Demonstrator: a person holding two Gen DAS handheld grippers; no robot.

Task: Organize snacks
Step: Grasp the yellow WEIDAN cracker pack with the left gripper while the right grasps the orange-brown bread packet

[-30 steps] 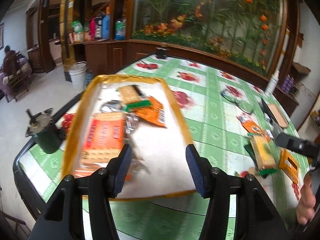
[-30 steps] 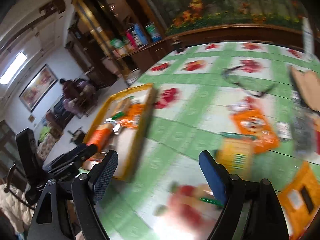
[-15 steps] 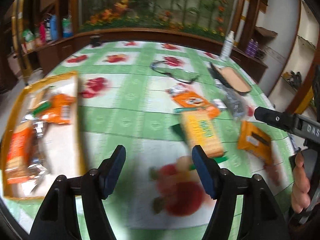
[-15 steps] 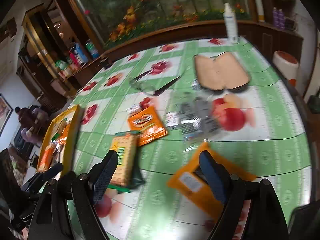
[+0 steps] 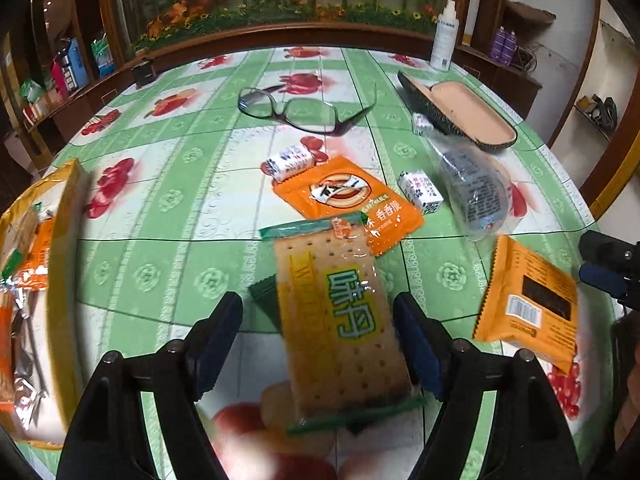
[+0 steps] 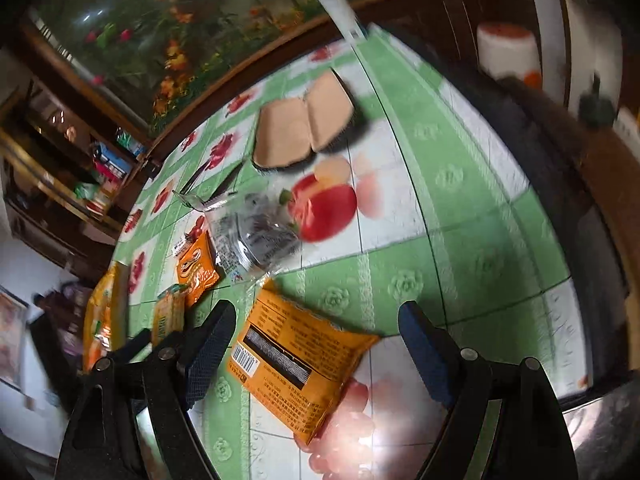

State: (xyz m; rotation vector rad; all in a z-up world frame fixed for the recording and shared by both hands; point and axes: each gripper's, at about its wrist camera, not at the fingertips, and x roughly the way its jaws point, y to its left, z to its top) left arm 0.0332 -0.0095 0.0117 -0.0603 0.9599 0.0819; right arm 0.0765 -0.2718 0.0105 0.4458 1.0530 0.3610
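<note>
The left gripper (image 5: 318,336) hangs over the worktop (image 5: 168,216) with its jaws wide apart, holding nothing; a cracker pack (image 5: 340,316) lies flat between them, untouched. An orange sachet (image 5: 348,196) lies just beyond the pack, partly under its far end. Two small white candies (image 5: 290,161) (image 5: 421,191) sit either side of the sachet. A clear bag (image 5: 476,196) lies to the right, near an orange packet (image 5: 528,304). The yellow tray (image 5: 64,240) at the left edge holds more snacks. The right gripper (image 6: 316,344) also has its jaws wide open and empty, over that orange packet (image 6: 296,364). Glasses (image 5: 304,110) and their open case (image 5: 460,114) lie farther back.
</note>
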